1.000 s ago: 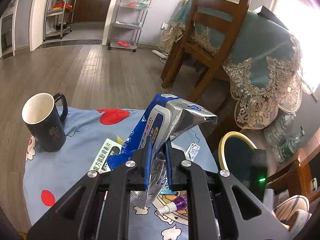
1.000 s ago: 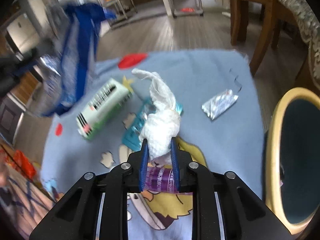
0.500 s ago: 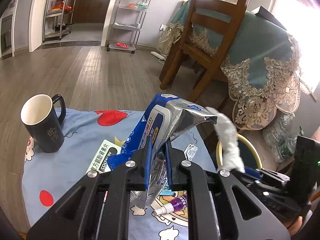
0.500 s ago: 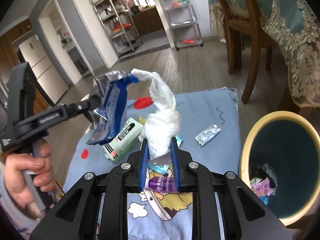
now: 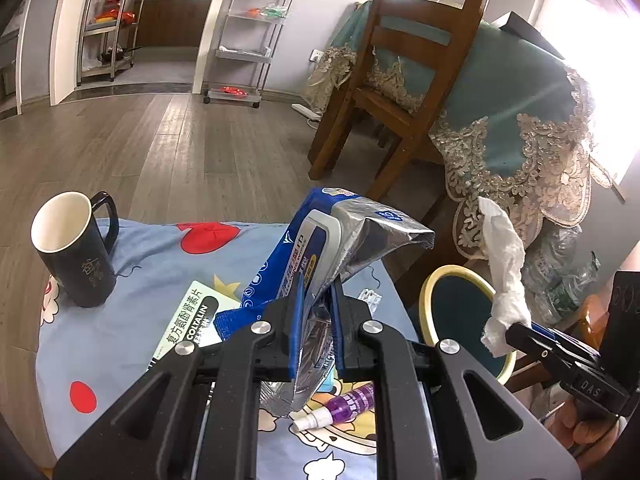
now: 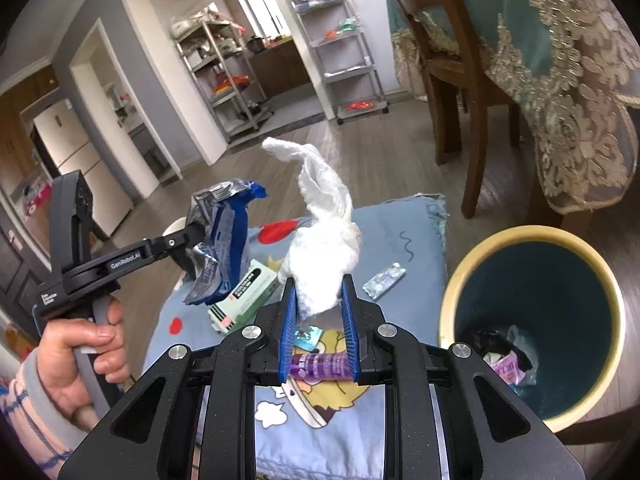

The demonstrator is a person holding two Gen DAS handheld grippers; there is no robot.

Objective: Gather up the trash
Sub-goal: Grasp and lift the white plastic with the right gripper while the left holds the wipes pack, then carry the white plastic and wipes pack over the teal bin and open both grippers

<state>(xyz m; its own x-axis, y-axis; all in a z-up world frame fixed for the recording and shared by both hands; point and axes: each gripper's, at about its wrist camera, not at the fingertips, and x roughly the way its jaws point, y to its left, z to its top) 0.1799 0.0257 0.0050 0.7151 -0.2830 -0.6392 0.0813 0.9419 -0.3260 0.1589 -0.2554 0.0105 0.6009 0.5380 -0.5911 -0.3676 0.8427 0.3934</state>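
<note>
Left gripper (image 5: 316,320) clamps the blue-and-silver wrapper (image 5: 320,248), held above the blue cartoon cloth (image 5: 132,316). Right gripper (image 6: 318,328) pinches a crumpled white tissue (image 6: 324,256) above the cloth's right edge, beside the yellow-rimmed trash bin (image 6: 532,300).

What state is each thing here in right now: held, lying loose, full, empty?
Blue wrapper: crumpled, clamped in left gripper.
Tissue: wadded, clamped in right gripper.
Bin: open, some trash inside.
Mug: upright on cloth.
Purple tube: lying on cloth.
Green box: lying flat.
</note>
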